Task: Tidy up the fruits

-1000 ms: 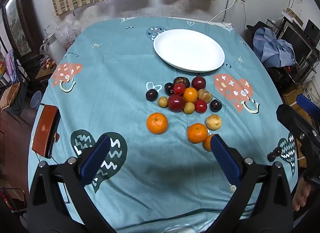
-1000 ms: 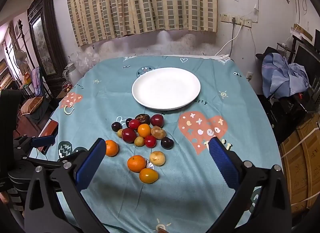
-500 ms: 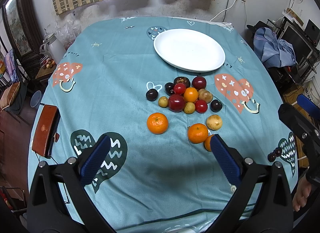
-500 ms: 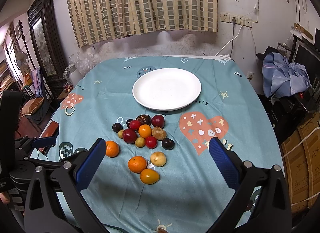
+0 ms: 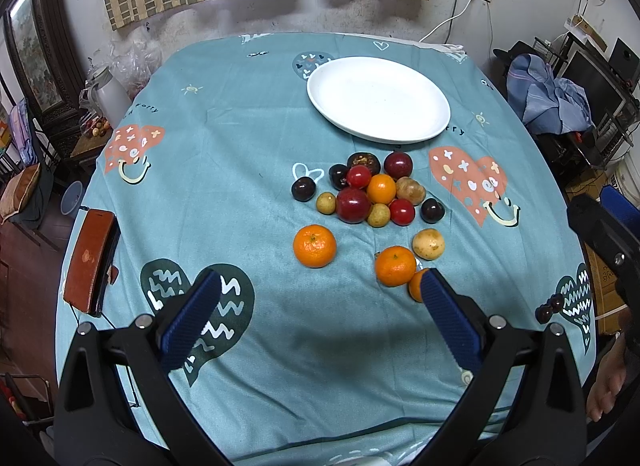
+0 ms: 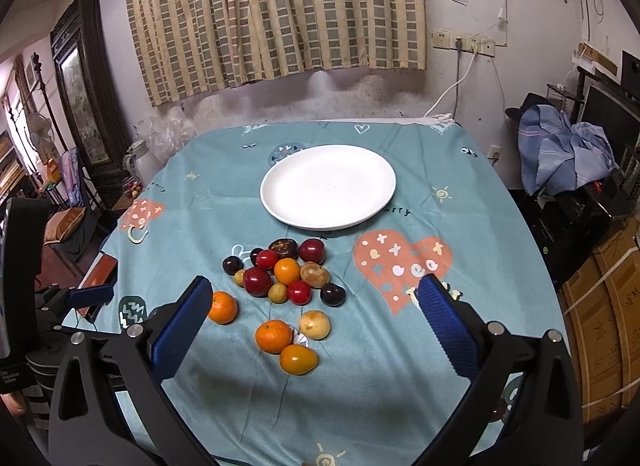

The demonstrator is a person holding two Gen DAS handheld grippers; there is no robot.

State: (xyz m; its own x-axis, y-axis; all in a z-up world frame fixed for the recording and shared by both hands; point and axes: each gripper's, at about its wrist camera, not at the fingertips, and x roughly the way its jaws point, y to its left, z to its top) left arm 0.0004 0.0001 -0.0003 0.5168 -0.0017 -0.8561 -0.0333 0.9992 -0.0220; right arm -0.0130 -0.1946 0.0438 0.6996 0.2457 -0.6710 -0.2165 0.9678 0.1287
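A pile of small fruits [image 5: 368,193] [image 6: 286,272] lies mid-table: red, dark purple, yellow-brown and orange ones. Three loose oranges sit nearer me, among them one on the left [image 5: 314,246] [image 6: 222,307] and one in the middle [image 5: 395,266] [image 6: 273,336]. An empty white plate [image 5: 378,105] [image 6: 328,185] stands beyond the pile. My left gripper [image 5: 320,318] is open and empty above the near table. My right gripper [image 6: 316,322] is open and empty, hovering near the loose oranges.
The table has a teal cloth with heart prints [image 5: 224,169]. A brown wallet-like case [image 5: 89,262] lies at its left edge. A kettle [image 5: 105,93] stands beyond the left side. Clothes [image 6: 560,145] and cardboard boxes [image 6: 600,306] are at the right.
Almost nothing differs; both views shift very slightly. No fruit has moved and both grippers stay open.
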